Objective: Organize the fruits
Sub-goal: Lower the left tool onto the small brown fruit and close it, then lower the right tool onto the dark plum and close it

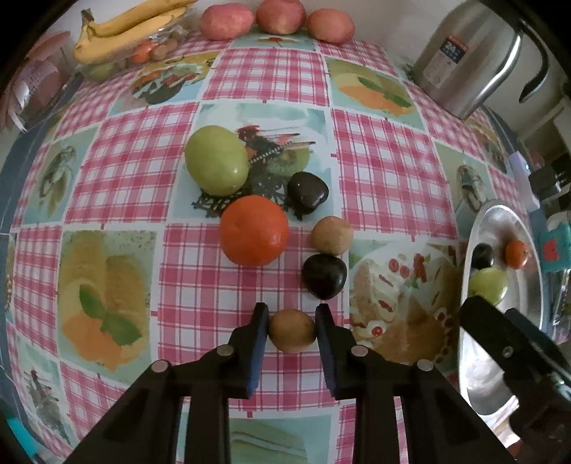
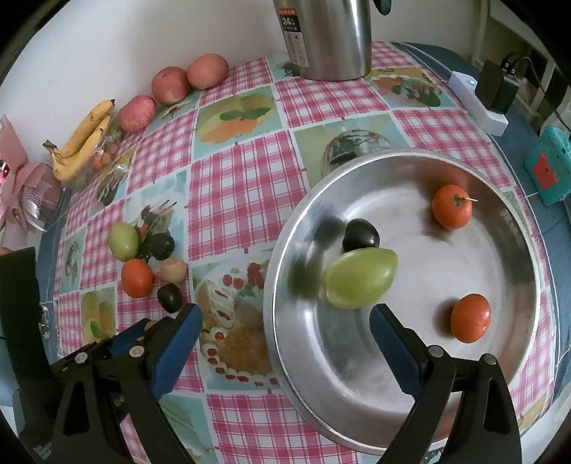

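My desk (image 1: 271, 71) wears a pink checked cloth with fruit pictures. On it I see a loose cluster: green fruit (image 1: 216, 165), orange (image 1: 253, 230), two dark fruits (image 1: 307, 192), two small tan ones (image 1: 332, 235). A steel bowl (image 2: 285, 285) sits beside them; three apples (image 1: 281, 16), bananas (image 1: 121, 30) and a steel kettle (image 1: 467, 53) line the far edge.

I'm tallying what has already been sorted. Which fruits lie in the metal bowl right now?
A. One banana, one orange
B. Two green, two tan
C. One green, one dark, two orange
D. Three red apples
C: the right wrist view shows the metal bowl holding a green fruit, a dark fruit and two orange fruits.
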